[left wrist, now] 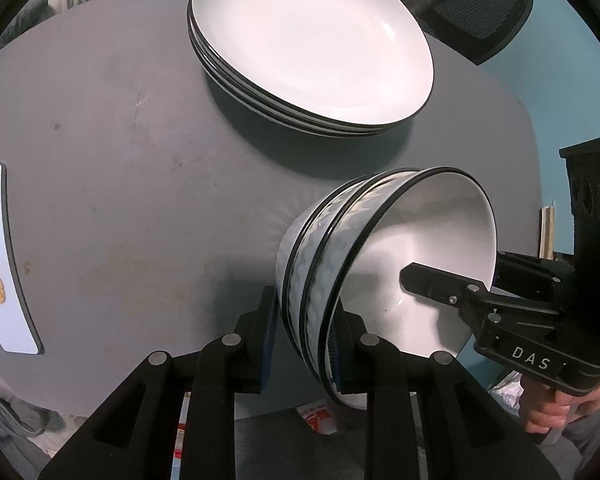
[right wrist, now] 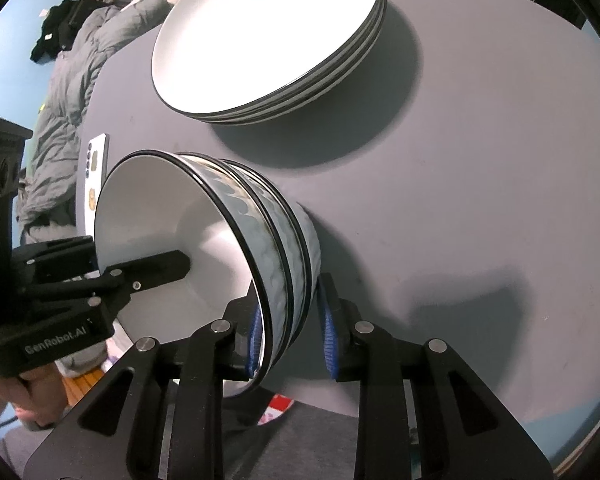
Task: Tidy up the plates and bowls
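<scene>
A nest of white bowls (left wrist: 380,256) with pale blue patterned outsides and black rims is held between both grippers, above the near edge of the grey table (left wrist: 120,160). My left gripper (left wrist: 304,340) is shut on one side of the bowls' rims. My right gripper (right wrist: 290,332) is shut on the opposite side of the bowl stack (right wrist: 228,240). Each gripper shows in the other's view, one finger inside the top bowl. A stack of white plates (left wrist: 312,44) with dark rims sits behind the bowls, also in the right wrist view (right wrist: 268,36).
A white phone (left wrist: 0,264) with gold stickers lies at the table's left edge, also in the right wrist view (right wrist: 96,176). A black mesh chair (left wrist: 476,4) stands behind the table. A grey padded jacket (right wrist: 68,92) lies beyond the table.
</scene>
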A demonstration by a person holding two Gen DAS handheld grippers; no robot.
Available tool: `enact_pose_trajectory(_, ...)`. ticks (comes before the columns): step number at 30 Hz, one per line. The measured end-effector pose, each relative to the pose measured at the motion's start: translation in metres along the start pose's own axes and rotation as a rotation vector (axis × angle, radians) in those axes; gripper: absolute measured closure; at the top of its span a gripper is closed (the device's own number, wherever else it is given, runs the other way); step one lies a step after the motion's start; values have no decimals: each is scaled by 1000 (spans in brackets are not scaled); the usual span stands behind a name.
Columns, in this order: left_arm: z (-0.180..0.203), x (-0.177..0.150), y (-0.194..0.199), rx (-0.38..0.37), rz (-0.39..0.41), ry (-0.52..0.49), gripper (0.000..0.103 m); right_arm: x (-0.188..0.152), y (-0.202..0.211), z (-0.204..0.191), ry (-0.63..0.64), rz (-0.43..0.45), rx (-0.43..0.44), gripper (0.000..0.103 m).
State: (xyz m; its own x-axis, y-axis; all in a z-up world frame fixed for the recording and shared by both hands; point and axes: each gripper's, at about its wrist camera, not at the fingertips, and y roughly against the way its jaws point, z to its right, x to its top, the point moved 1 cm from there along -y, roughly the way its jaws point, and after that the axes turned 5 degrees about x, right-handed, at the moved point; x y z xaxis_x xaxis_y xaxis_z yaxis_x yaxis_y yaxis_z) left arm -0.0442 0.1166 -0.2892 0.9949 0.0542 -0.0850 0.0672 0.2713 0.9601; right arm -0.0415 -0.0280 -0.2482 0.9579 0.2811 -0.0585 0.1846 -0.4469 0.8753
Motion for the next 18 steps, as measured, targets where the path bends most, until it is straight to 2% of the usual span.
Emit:
enact_pose_trajectory(2, -3, 1, -1, -5, -2, 0, 77, 0, 0, 2, -10, 0, 9, 78)
enact_pose_trajectory(9, -1, 2, 3, 31, 5, -28, 77, -1, -1, 2, -20, 6, 12, 78)
enact_pose_trajectory(18, -3, 4, 12, 17, -23, -29, 78, 8, 10, -1, -37, 18, 2, 80)
